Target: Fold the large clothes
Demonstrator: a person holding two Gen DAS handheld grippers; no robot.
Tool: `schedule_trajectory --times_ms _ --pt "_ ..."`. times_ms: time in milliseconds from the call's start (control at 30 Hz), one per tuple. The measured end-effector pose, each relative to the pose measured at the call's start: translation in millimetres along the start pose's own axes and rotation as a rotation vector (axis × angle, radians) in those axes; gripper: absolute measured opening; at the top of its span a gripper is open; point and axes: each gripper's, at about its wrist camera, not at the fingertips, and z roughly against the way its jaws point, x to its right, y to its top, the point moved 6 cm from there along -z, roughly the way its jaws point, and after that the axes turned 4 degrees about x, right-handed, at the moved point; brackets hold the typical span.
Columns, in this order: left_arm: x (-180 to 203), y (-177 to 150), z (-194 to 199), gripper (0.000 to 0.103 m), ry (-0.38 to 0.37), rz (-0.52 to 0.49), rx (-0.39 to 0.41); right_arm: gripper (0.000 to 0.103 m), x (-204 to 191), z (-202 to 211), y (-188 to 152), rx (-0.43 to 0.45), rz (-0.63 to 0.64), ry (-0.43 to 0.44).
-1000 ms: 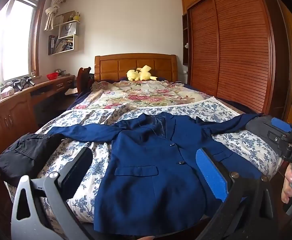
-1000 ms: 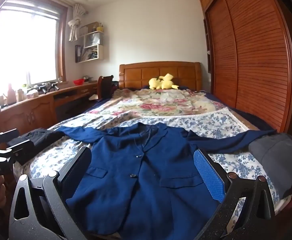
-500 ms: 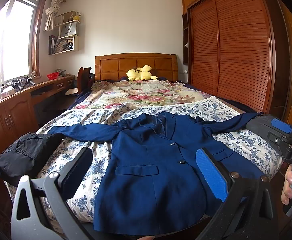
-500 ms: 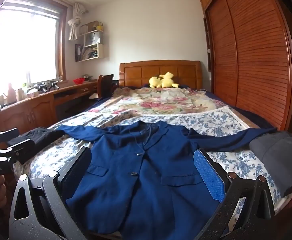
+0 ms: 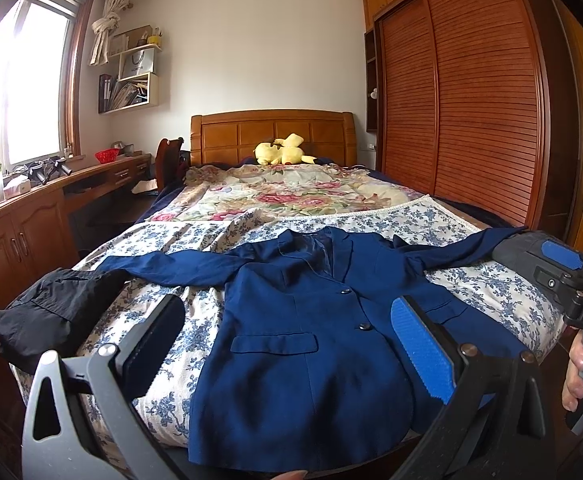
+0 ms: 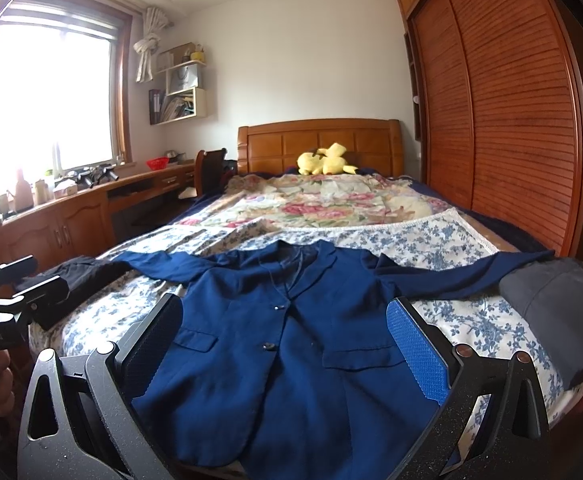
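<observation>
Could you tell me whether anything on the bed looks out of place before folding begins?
Mostly tidy: the navy blazer lies flat and buttoned. A crumpled black garment hangs over the bed's left edge, and a grey garment sits on the right sleeve's cuff.

Both views sit slightly higher than a second ago; the blue jacket (image 5: 311, 332) lies lower in frame.
</observation>
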Motion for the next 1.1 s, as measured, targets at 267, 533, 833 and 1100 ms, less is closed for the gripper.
schedule_trajectory --times_ms 267,533,833,1100 --pt "-3 0 0 0.103 0.0 0.001 -0.001 0.103 1 0 -1 -0.002 -0.003 0.001" --pt "-4 0 0 0.103 0.0 0.003 -0.003 0.103 3 -1 -1 -0.003 -0.006 0.001" --pt "-7 -1 0 0.103 -0.001 0.004 -0.007 0.103 -2 -2 -8 -0.011 -0.003 -0.004" --pt "-9 -2 -1 0.103 -0.002 0.006 -0.002 0.103 -2 -2 -9 -0.011 -0.004 -0.003"
